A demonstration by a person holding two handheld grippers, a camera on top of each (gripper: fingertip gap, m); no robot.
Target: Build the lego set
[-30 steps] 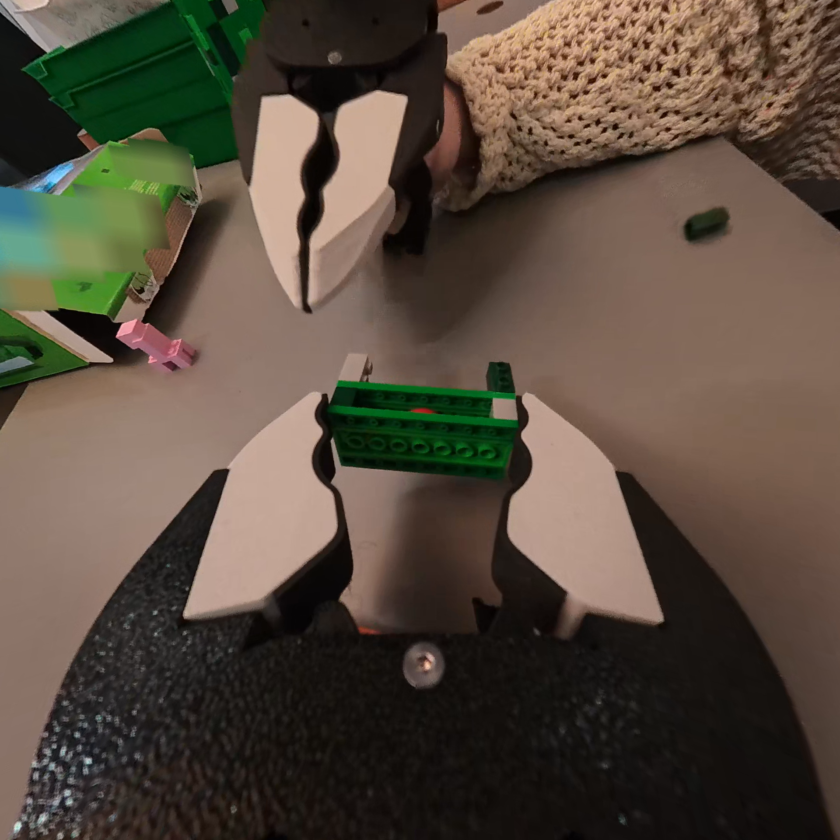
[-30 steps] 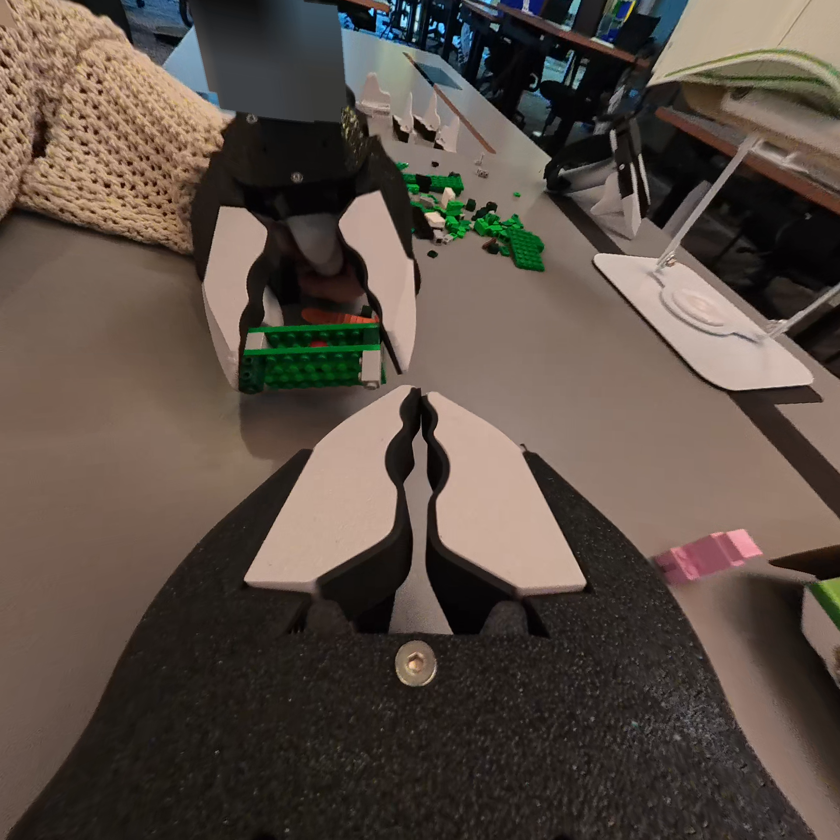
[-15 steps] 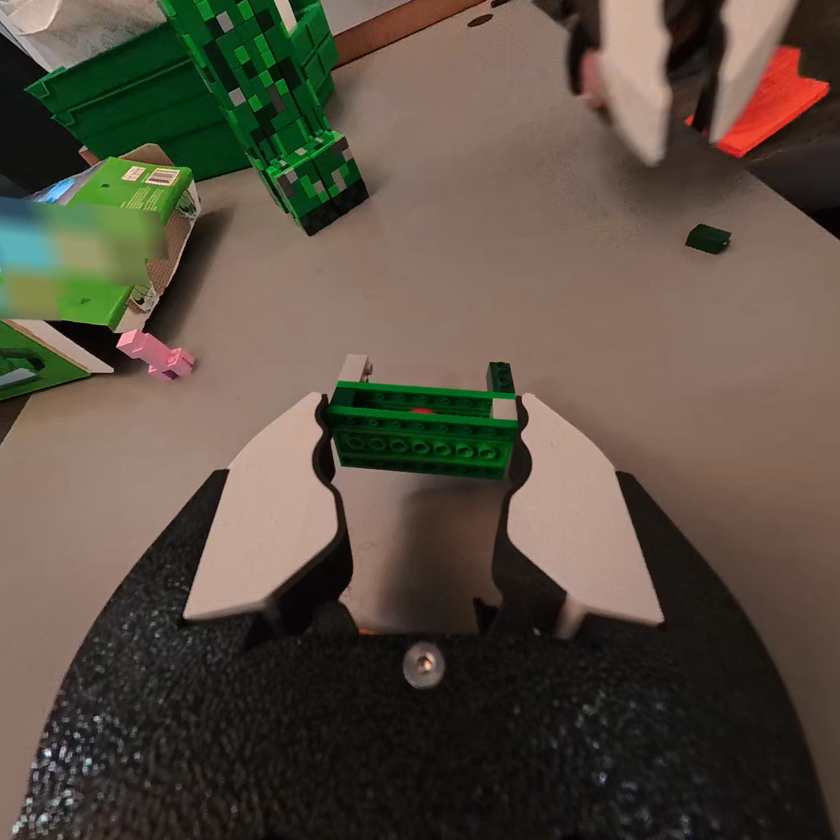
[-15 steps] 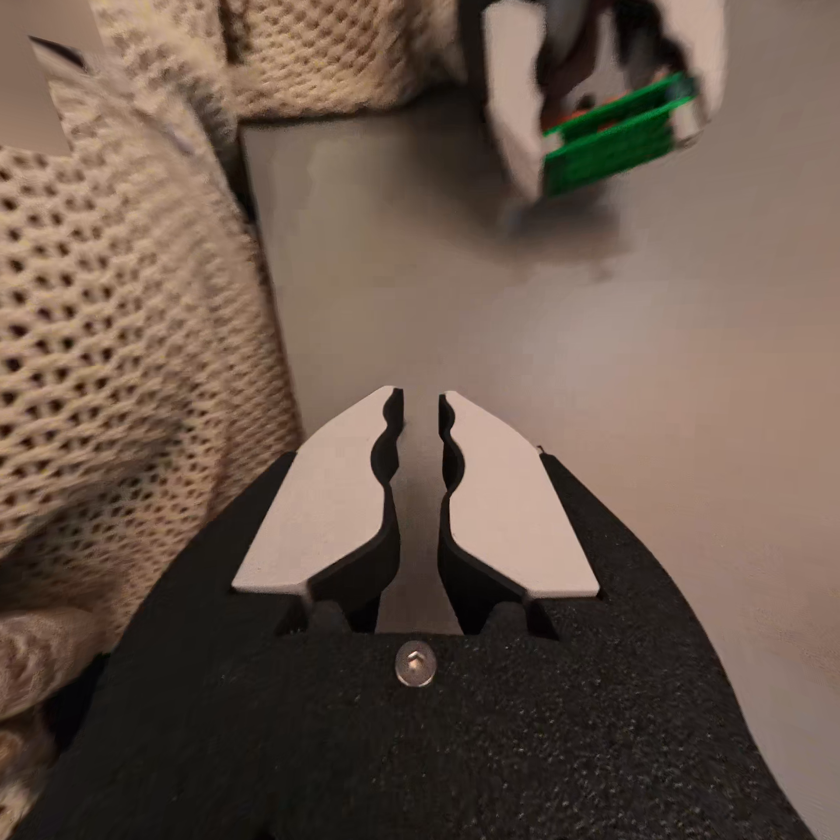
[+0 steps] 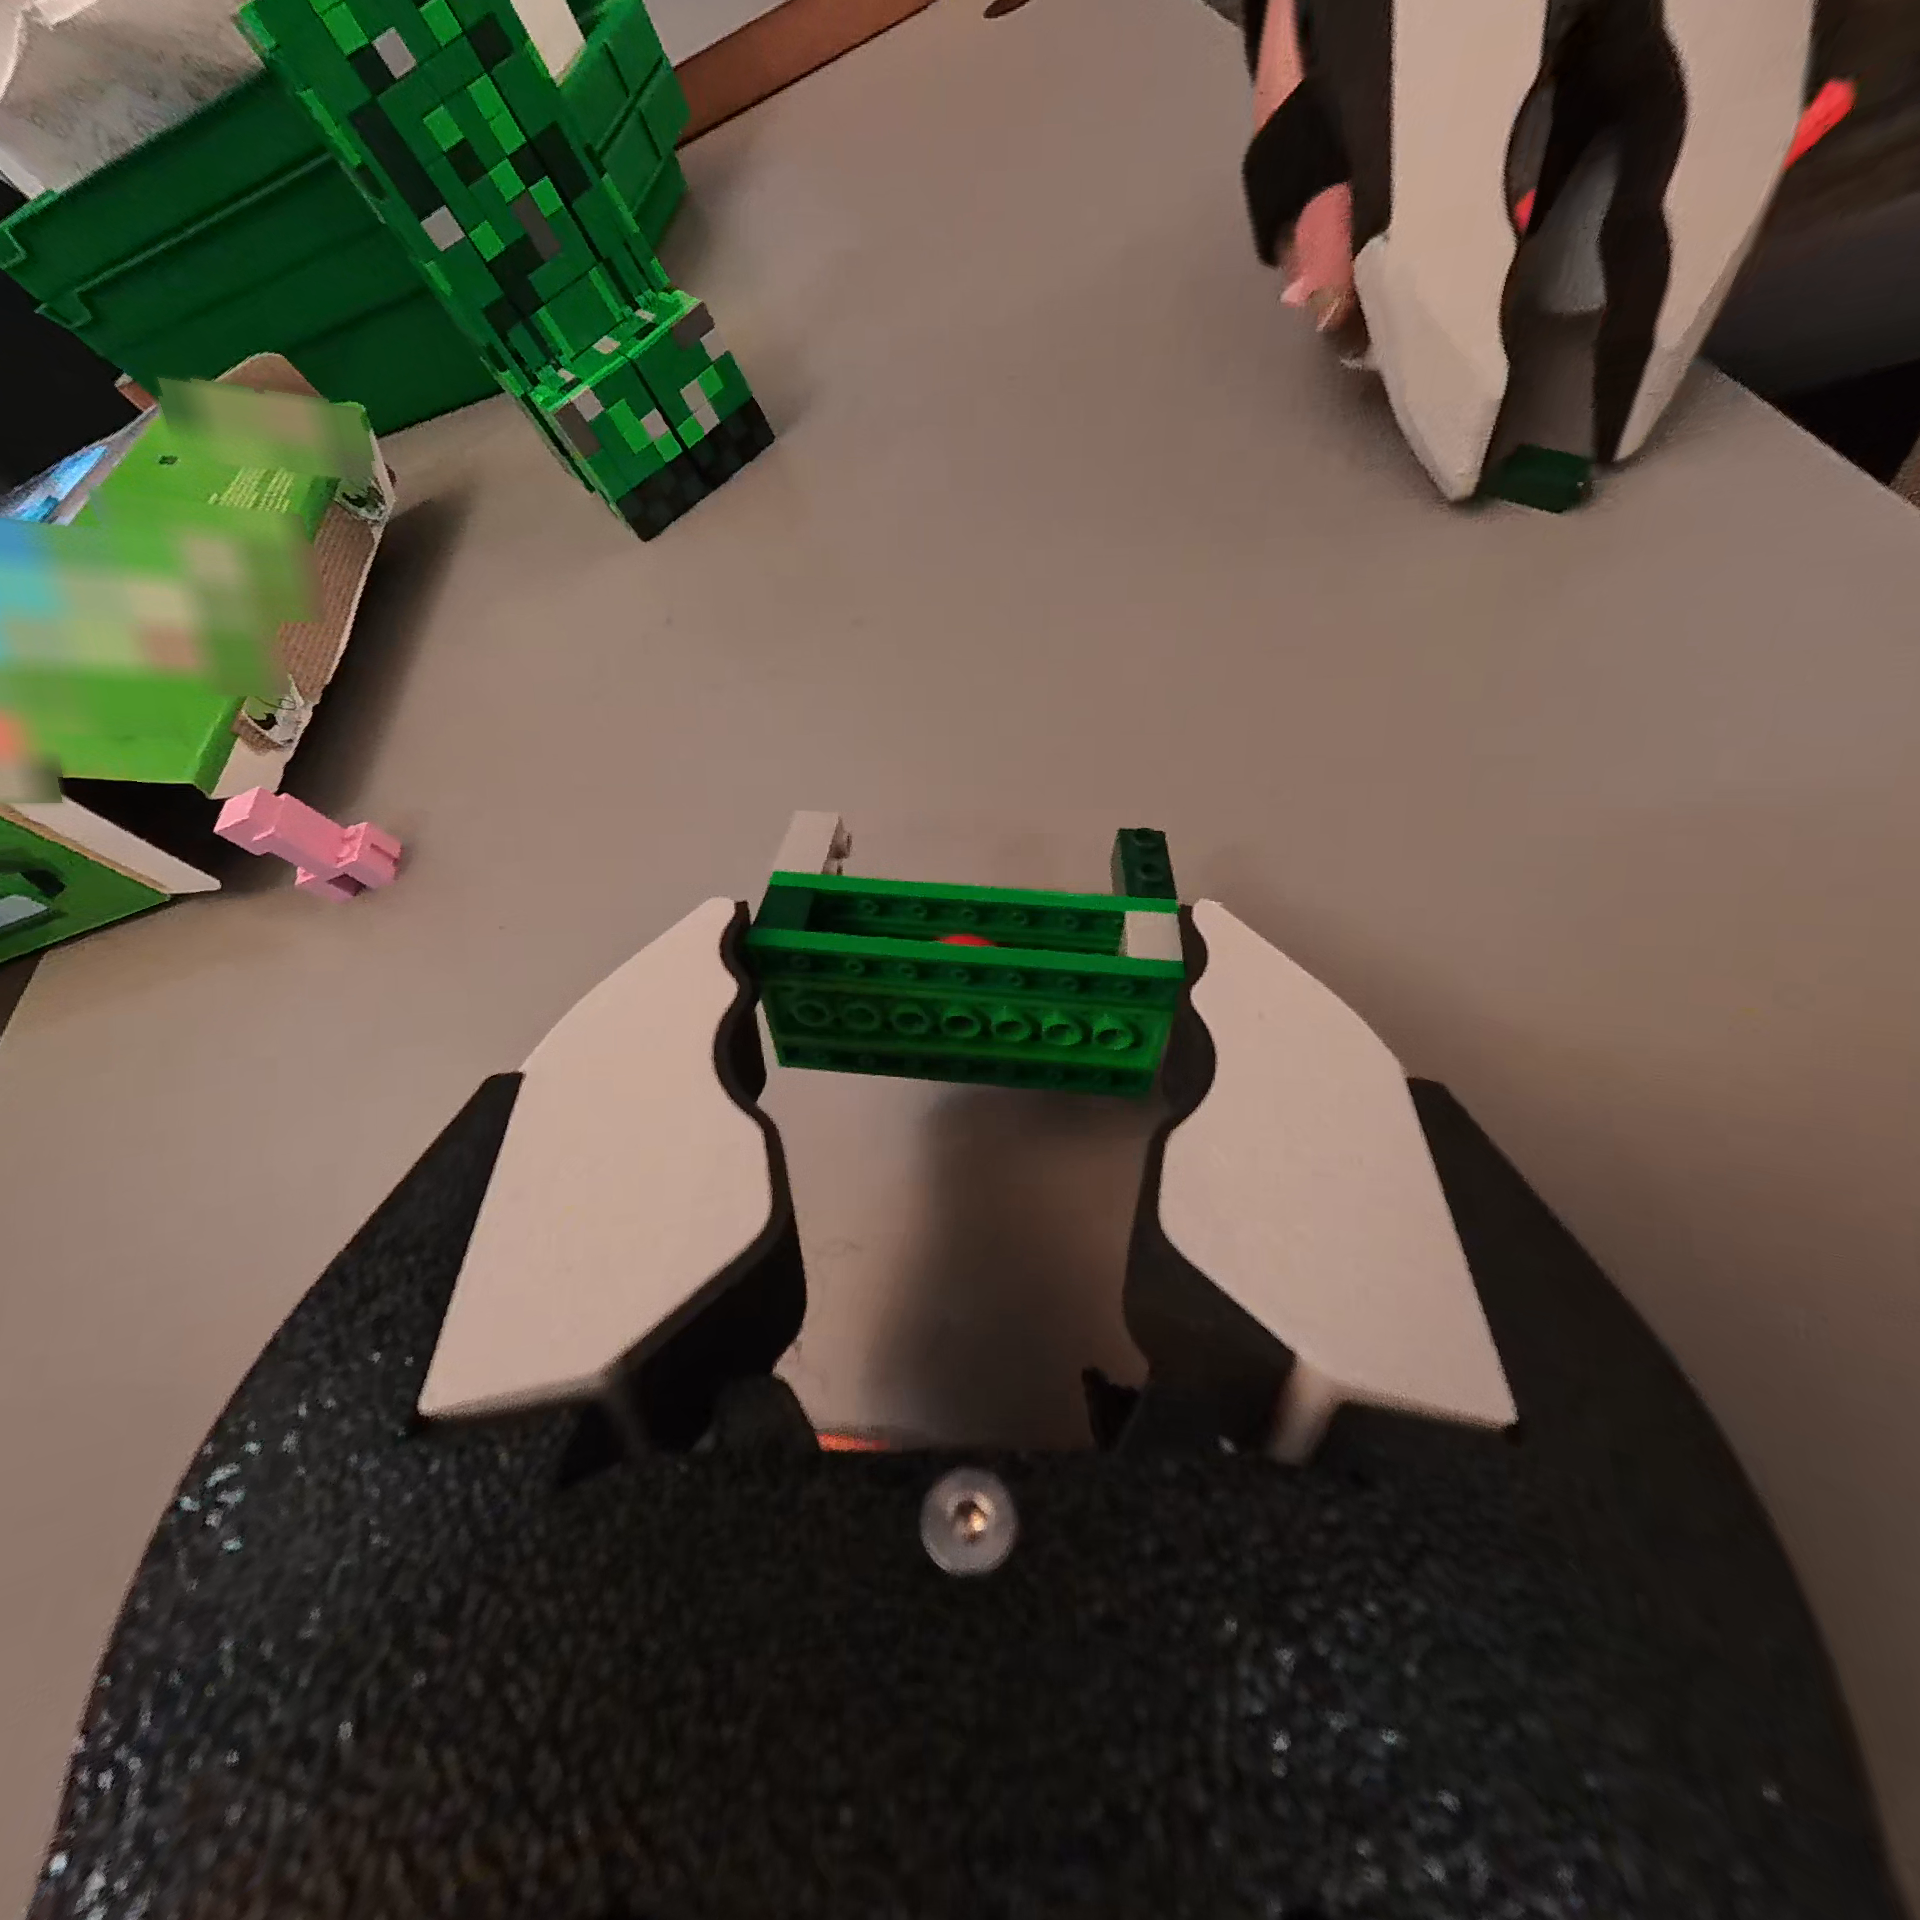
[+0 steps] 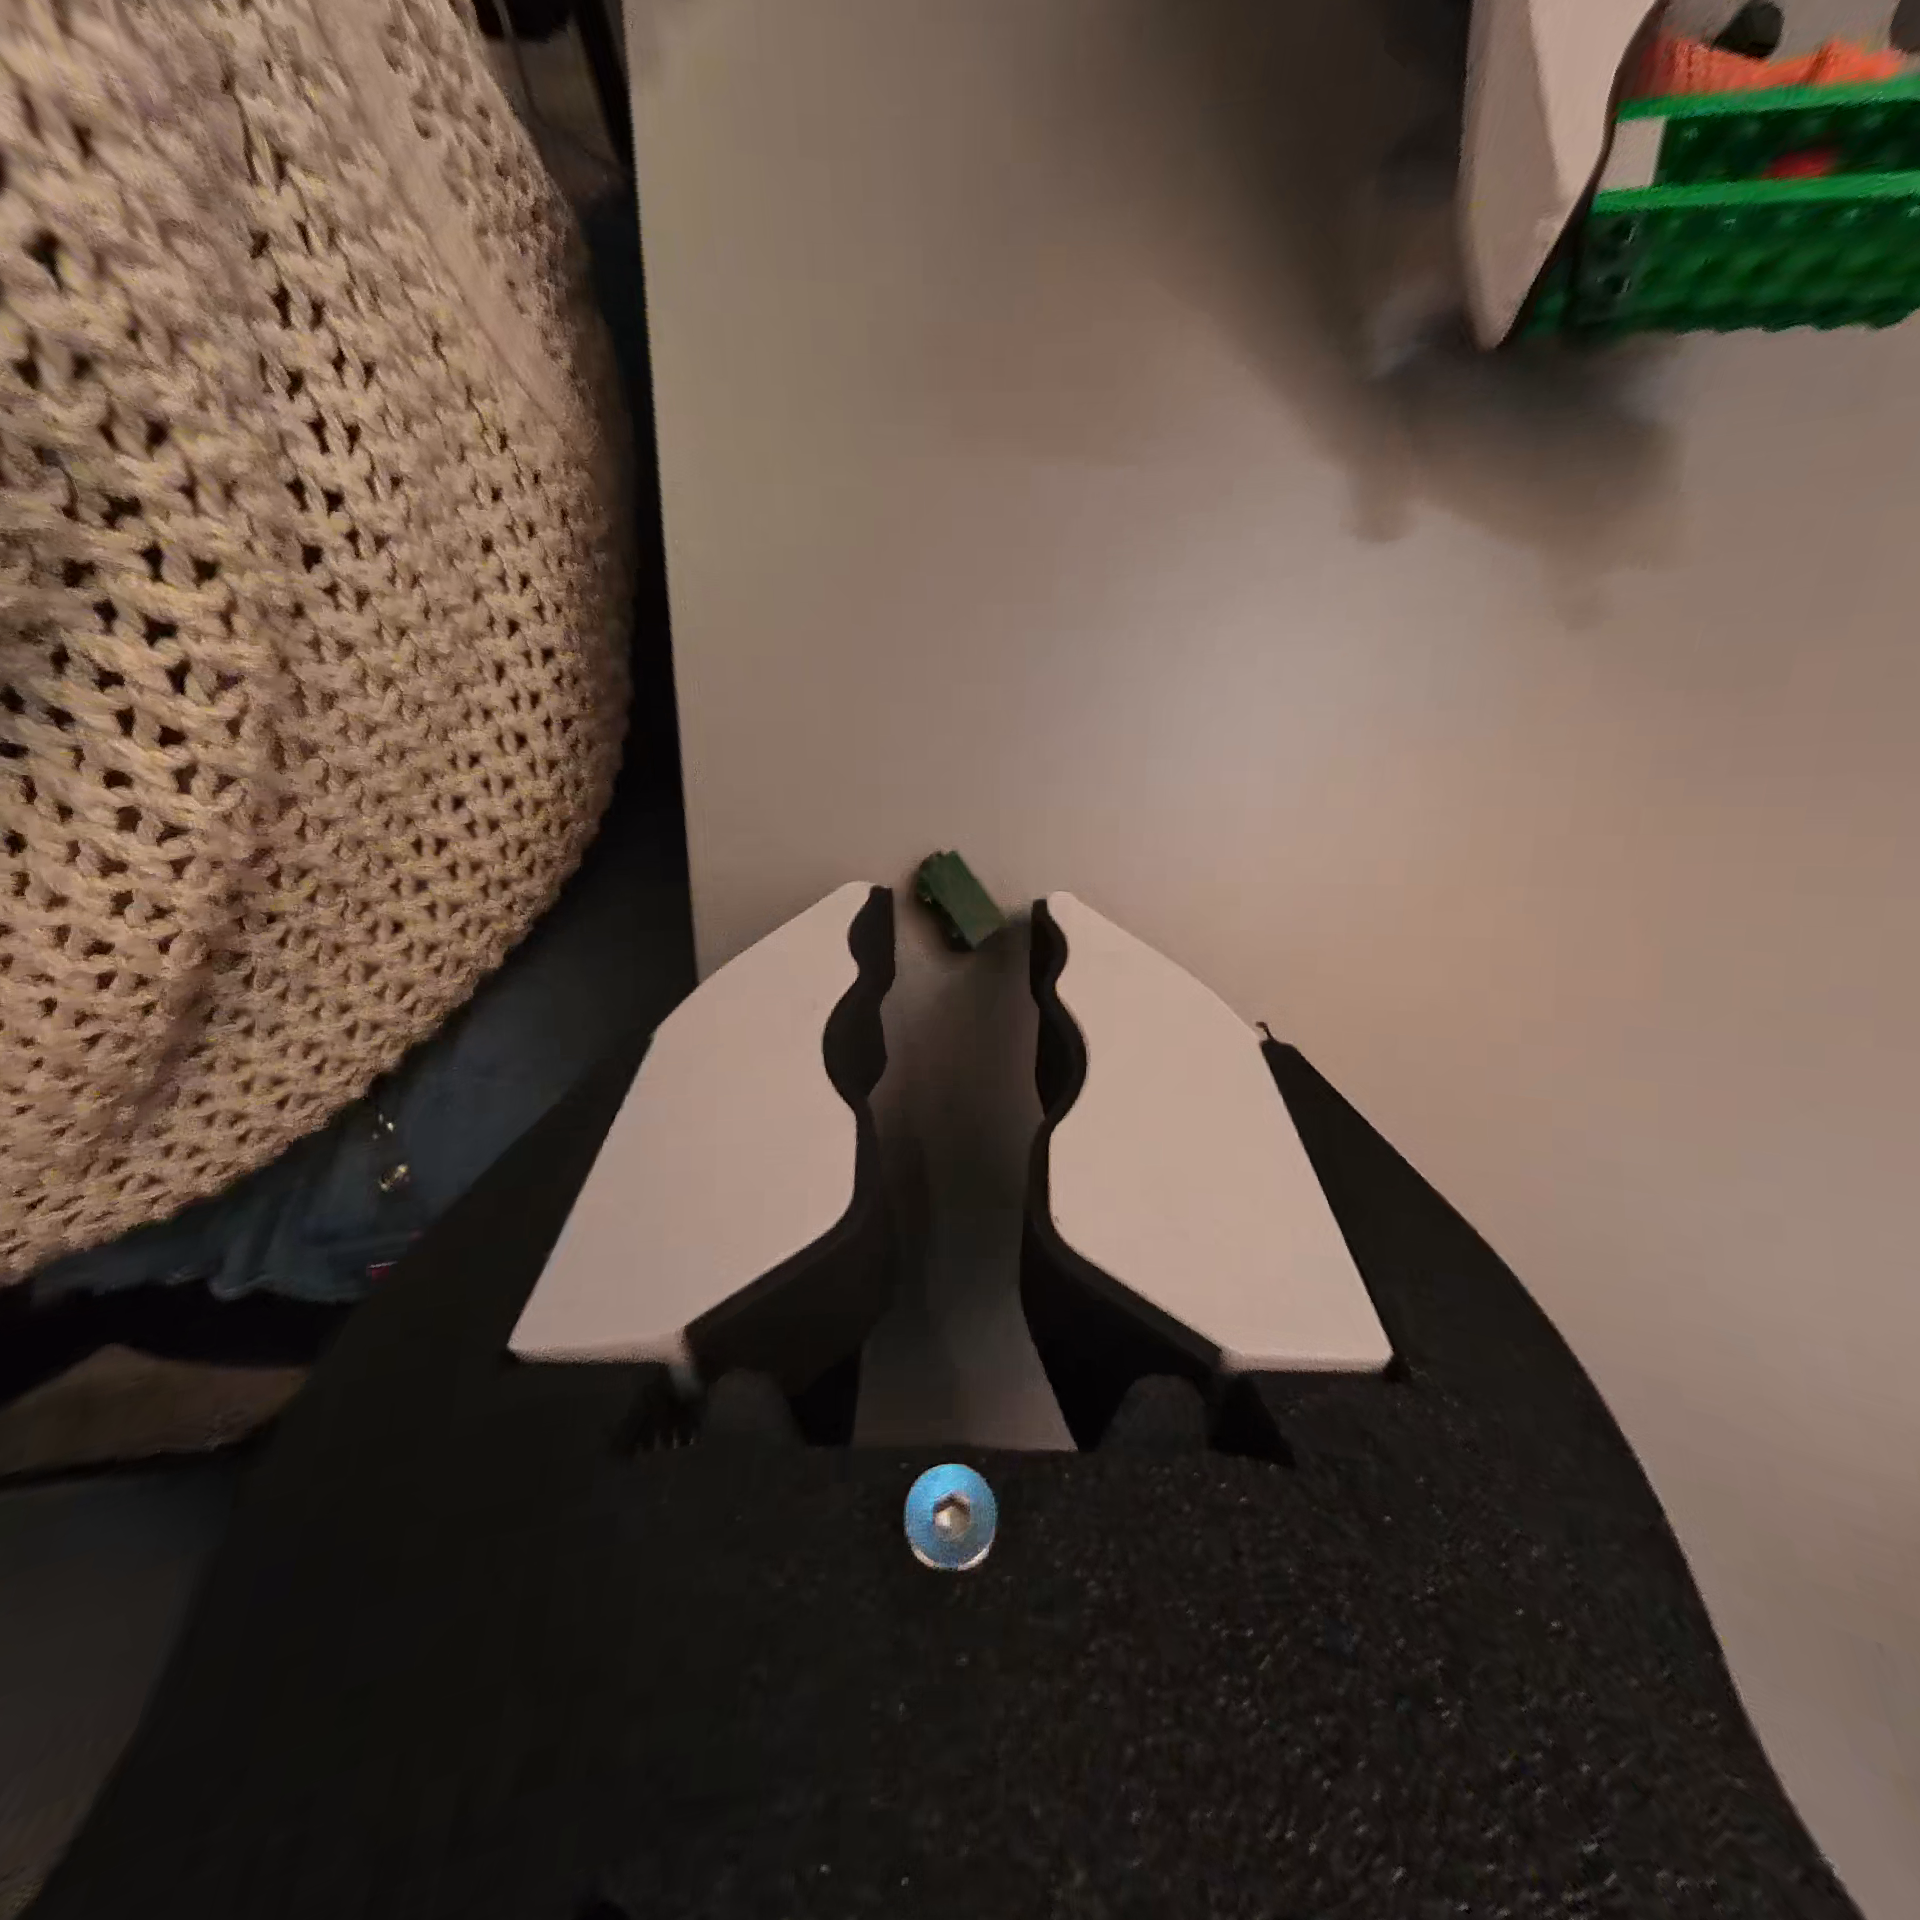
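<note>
- Bricks in green fill your left gripper point(image 5: 961, 940): its two white fingers point(image 5: 623, 1164) pinch a green lego assembly point(image 5: 961, 997) by the short ends, held just above the grey surface point(image 5: 1143, 644).
- The assembly shows stacked green plates, a row of round holes along its near face, a white piece at the right end and a spot of red inside.
- Your right gripper point(image 6: 961, 909) points down at the surface near its edge, fingers spread a little, with a small dark green brick point(image 6: 956, 899) lying in the gap at the tips; whether the pads touch it cannot be told.
- In the left wrist view, the same brick point(image 5: 1538, 483) sits at the tips of that gripper point(image 5: 1538, 447), well apart from the assembly.
- A tall green pixel-patterned lego figure point(image 5: 540, 260) stands far left, in front of green bins point(image 5: 208, 260).
- A pink lego piece point(image 5: 307, 842) lies beside an opened cardboard box point(image 5: 187, 603).
- A cream knit sleeve point(image 6: 260, 571) hangs beyond the surface's edge.
</note>
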